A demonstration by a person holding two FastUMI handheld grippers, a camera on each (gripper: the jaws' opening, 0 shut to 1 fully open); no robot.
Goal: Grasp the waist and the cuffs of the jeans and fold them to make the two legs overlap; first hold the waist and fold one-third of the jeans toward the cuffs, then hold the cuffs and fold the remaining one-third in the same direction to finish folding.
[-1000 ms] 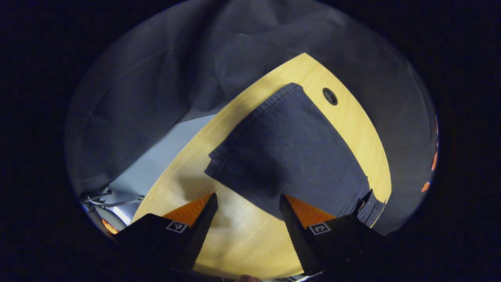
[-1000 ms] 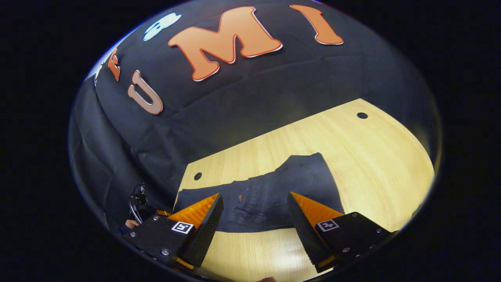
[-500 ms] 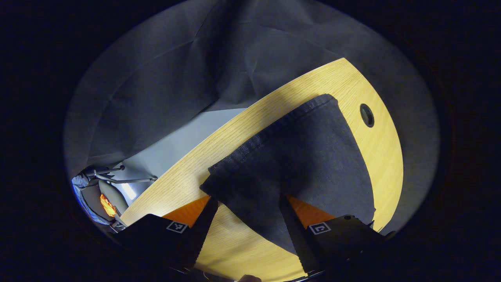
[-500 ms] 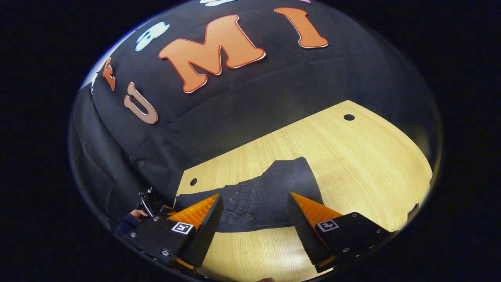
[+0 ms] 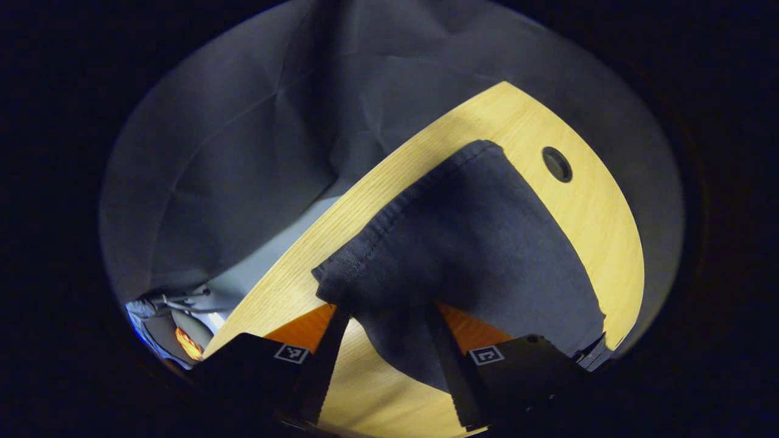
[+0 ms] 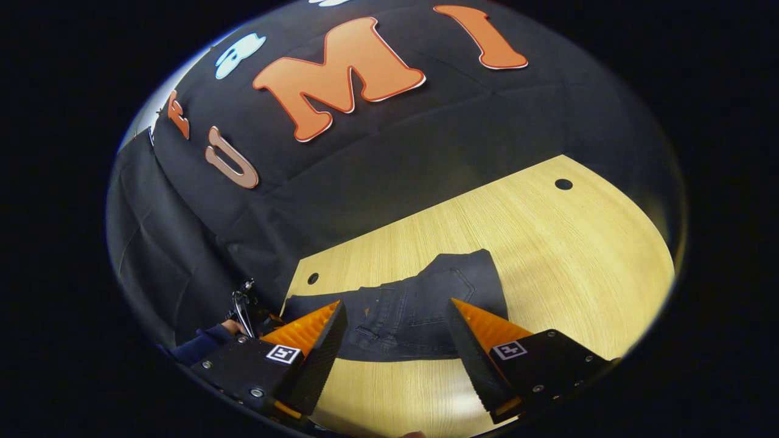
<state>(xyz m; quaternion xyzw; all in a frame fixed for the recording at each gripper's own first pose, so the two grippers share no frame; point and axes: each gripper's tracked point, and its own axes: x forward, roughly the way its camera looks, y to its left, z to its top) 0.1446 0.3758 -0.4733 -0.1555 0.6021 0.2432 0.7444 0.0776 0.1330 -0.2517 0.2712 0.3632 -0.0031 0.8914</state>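
The dark jeans (image 5: 475,243) lie flat on the wooden table (image 5: 602,231), their hemmed cuff edge (image 5: 389,207) running along the table's left side. My left gripper (image 5: 383,310) is open, low over the near cuff corner, with that corner of cloth between its two fingers. In the right gripper view the jeans (image 6: 420,304) lie folded lengthwise, waist and pocket end nearest. My right gripper (image 6: 397,304) hovers open above that end, apart from the cloth.
The table (image 6: 548,243) has round cable holes (image 5: 557,164) (image 6: 563,184) (image 6: 313,278). The cuff lies close to the table's edge, with grey floor (image 5: 274,255) and a metal stand (image 5: 176,304) below. A person's hand and sleeve (image 6: 207,344) are at the table's far left end.
My left gripper has moved forward and lower, so the cuff corner now lies between its fingers, which stand slightly closer together. The right gripper has only drifted a little.
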